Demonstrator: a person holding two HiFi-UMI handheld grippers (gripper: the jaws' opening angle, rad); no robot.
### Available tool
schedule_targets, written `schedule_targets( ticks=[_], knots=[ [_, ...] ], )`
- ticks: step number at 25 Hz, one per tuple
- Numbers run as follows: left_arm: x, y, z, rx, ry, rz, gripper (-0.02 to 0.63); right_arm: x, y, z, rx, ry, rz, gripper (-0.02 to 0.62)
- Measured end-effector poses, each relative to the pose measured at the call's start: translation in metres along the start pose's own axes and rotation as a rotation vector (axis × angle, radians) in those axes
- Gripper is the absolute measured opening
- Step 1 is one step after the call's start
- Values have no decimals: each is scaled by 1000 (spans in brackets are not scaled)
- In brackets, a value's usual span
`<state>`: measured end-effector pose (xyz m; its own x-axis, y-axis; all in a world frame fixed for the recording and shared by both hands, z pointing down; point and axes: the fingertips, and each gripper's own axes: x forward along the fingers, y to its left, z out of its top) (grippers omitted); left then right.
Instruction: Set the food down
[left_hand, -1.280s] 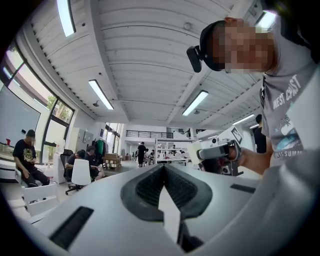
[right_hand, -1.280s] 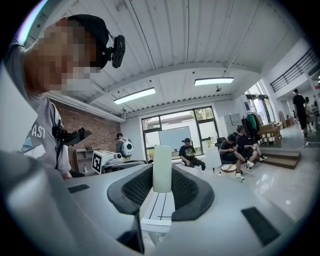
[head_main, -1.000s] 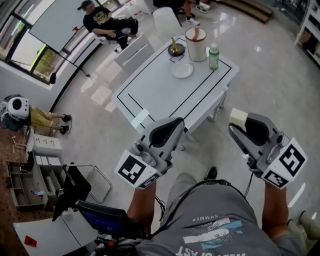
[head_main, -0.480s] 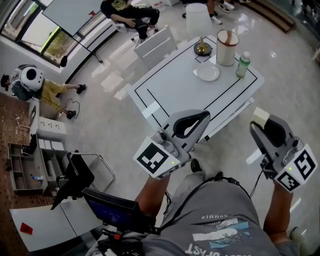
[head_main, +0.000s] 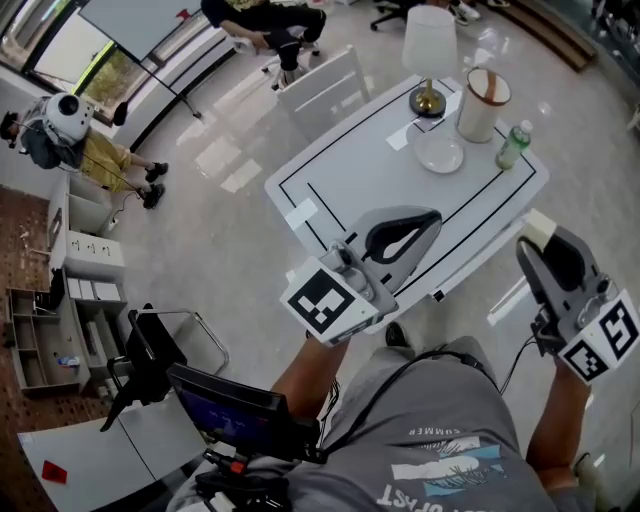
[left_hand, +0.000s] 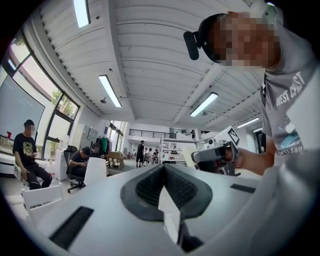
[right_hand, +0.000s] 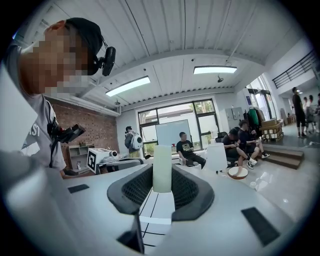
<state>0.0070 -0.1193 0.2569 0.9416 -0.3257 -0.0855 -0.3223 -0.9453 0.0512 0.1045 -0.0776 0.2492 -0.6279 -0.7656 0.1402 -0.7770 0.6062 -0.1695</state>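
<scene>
My right gripper (head_main: 541, 234) is shut on a pale cream food block (head_main: 538, 227) and holds it in the air off the white table's near right corner. In the right gripper view the block (right_hand: 162, 168) stands upright between the dark pads. My left gripper (head_main: 431, 216) hangs over the table's near edge, jaws shut with nothing between them; the tips meet in the left gripper view (left_hand: 162, 168). A white plate (head_main: 439, 153) lies on the white table (head_main: 350, 175) far ahead of both grippers.
Around the plate stand a lamp (head_main: 430, 45) with a white shade, a cylindrical container (head_main: 483, 102) and a green bottle (head_main: 513, 145). A white chair (head_main: 322, 85) is at the table's far side. People sit beyond. Shelves (head_main: 60, 330) and a desk are at the left.
Both grippers have moved forward towards the table, which is now closer and higher in the head view. The left gripper now reaches over its near edge. The block stays in the right gripper.
</scene>
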Motion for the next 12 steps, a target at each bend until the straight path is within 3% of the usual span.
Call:
schedule_targets(
  ticks=[12],
  knots=[
    [39,57,-20,-40,41,50,8,47,-63,-7,43,47,49,103]
  ],
)
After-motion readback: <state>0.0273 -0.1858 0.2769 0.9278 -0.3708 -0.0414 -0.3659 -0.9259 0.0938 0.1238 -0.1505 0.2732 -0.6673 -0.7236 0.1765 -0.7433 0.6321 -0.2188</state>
